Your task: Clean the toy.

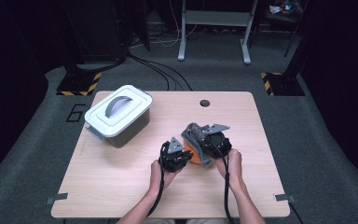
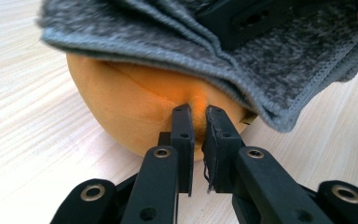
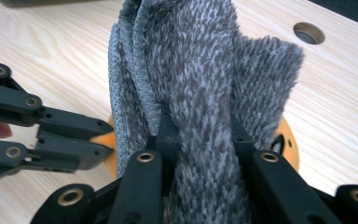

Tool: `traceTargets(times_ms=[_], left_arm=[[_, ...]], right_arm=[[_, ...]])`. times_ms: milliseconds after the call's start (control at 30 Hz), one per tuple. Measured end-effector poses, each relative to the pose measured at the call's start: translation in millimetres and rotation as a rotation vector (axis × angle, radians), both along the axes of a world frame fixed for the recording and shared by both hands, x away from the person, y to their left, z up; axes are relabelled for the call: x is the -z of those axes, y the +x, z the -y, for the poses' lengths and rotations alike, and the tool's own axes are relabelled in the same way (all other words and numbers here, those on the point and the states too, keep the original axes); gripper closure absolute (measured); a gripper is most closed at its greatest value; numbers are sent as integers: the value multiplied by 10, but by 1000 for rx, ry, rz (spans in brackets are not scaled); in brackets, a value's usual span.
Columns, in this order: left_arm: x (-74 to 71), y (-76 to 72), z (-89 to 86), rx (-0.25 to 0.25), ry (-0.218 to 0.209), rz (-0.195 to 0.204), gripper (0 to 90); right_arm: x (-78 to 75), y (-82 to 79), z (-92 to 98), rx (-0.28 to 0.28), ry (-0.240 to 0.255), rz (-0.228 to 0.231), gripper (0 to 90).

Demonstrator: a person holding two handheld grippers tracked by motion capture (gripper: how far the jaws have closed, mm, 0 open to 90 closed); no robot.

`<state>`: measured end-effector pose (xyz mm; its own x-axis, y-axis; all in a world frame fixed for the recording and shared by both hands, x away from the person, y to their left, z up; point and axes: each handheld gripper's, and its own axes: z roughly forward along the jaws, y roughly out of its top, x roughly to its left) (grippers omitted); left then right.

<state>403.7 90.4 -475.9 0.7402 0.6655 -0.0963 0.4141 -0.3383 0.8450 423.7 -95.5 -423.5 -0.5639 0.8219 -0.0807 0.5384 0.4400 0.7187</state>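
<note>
— While both hands sit near the middle of the tabletop (image 1: 121, 186), how much free room is around them?

— Plenty. Bare wood runs from the hands toward six o'clock and out to the edges at three and nine. A lidded box (image 1: 118, 115) stands at about ten o'clock from the hands, well apart from them, and a round hole (image 1: 204, 103) lies toward twelve near the far edge.

— Where is the work itself?

— An orange soft thing (image 2: 140, 109) rests on the tabletop, with a grey towel (image 3: 200, 84) draped over its top. The left tongs (image 2: 196, 122) are closed, pinching a fold of the orange thing. The right tongs (image 3: 200, 135) are clamped on a bunch of the towel.

— What is hard to make out?

— The towel covers most of the orange thing, so I cannot tell what it is. From the high view the hands and tongs hide the grips.

— Do the views differ?

— The left gripper view gives the pinch and the towel's stitched hem up close. The right gripper view gives the towel's pile rising between its jaws, the left tongs at nine o'clock, and a dark round mark on an orange sliver at four.
</note>
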Motion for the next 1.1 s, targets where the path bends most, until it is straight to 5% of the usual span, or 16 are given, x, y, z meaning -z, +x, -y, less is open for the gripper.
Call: traceTargets(times_ms=[367,567,867,1100], left_arm=[[6,8,-11,-3,0,2,826],[16,8,-7,-2,-3,-3,826],[20,11,-15,5,7,10,819],[34,-51,79,-1,113,77,521]], right_arm=[[86,17,406,93,35,-12,729],[274,113,675,153,90,-74,729],[395,179,760,194,104,-106,729],[379,181,756,191,102,-98,729]])
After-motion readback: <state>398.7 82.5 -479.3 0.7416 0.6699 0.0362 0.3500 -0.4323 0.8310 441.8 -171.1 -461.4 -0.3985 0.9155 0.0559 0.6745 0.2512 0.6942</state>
